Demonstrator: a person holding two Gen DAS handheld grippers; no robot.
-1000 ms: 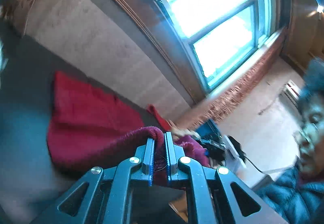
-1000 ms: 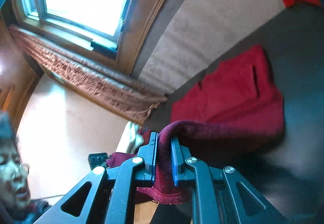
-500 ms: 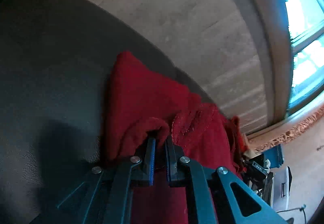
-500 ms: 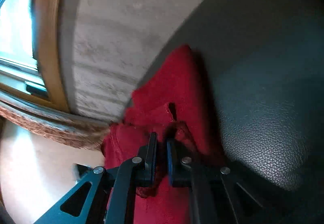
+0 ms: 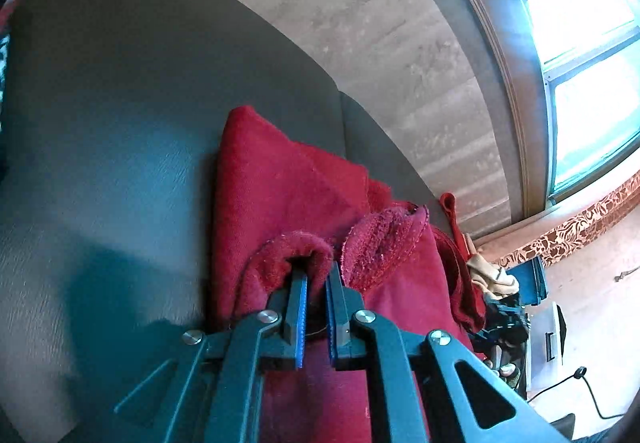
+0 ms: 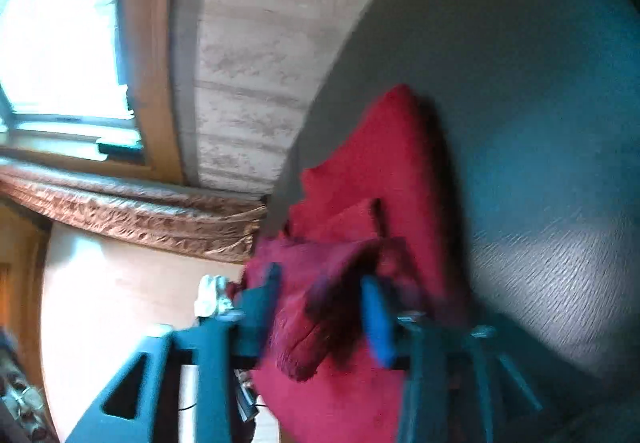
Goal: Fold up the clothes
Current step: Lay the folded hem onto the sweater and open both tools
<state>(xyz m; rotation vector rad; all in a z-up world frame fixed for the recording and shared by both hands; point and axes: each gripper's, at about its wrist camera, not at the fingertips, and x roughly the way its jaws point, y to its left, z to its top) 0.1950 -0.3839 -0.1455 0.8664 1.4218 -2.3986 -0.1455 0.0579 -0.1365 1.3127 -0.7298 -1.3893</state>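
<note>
Red fleece, already doubled over itself, lies on the dark grey leather-look seat [image 5: 120, 103] below a pale wall [image 5: 380, 23] and a bright window [image 5: 580, 3]. The red garment [image 5: 280, 195] sits near the seat's far edge, its folded-over layer resting on the layer beneath. My left gripper [image 5: 316, 279] is pressed nearly together, pinching a rolled lip of the garment's near edge between its blue pads. My right gripper [image 6: 324, 291], seen through motion blur, is opening its jaws; a dark-edged flap of the same cloth lies between them, with neither pad visibly pressing on it.

As I judge it, the step in hand is laying the carried edge down to finish this fold. To do it well, I would let the left side go only once its corner lies flat, level with the right, so the top layer does not skew. I would draw both grippers straight back and low, so the fuzzy nap does not catch a pad and drag the fold open. A bunched ridge near the left pads looks worth smoothing first.
</note>
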